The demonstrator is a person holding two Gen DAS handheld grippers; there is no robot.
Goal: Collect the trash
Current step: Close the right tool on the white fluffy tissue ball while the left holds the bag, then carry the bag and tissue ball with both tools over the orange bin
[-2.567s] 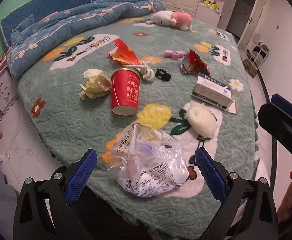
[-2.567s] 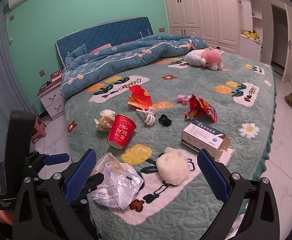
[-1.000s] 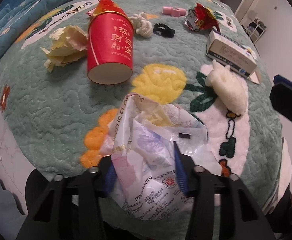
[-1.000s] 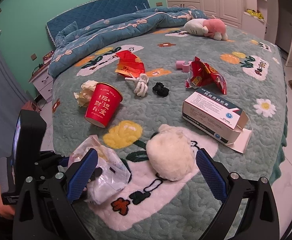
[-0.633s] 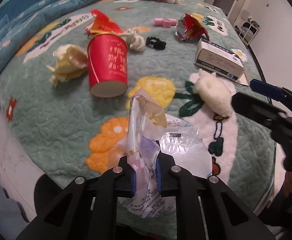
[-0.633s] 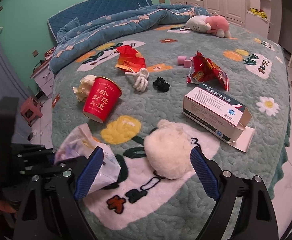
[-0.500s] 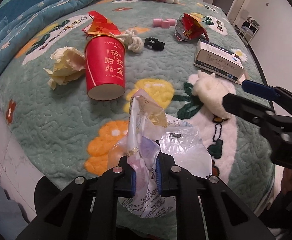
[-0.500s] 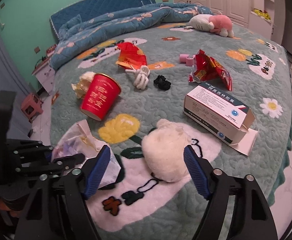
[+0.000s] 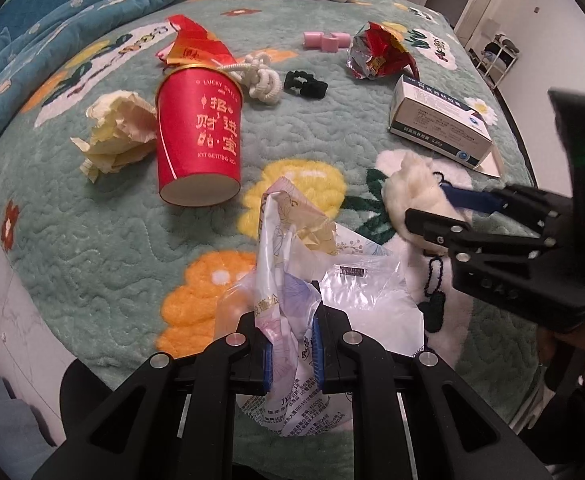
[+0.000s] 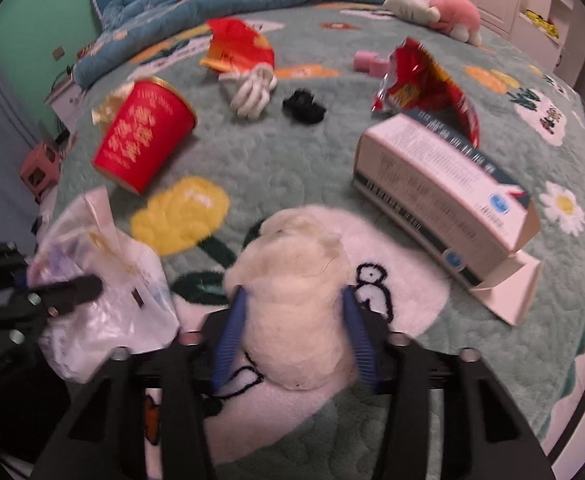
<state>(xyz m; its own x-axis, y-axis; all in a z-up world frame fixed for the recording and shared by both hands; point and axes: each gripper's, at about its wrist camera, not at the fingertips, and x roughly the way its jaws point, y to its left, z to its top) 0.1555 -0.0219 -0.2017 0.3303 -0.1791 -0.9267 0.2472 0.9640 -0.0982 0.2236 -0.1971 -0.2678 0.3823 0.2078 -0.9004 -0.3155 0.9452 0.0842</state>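
Right wrist view had the right gripper [image 10: 294, 324] closing around the white fluffy wad [image 10: 296, 280] near the bed's [image 10: 300, 152] front edge, the left gripper [image 9: 292, 350] clamped on the plastic bag [image 9: 332, 300], and that soft wad could have squashed and slipped free.

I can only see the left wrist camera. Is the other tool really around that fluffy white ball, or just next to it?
Observer: Around it. In the right wrist view, the fluffy white ball sits between both blue pads of the right tool. They touch its sides as the jaws close.
Child: Is the medicine box shut?
Observer: No. The box has its near end open, and the flap lies on the bedspread.
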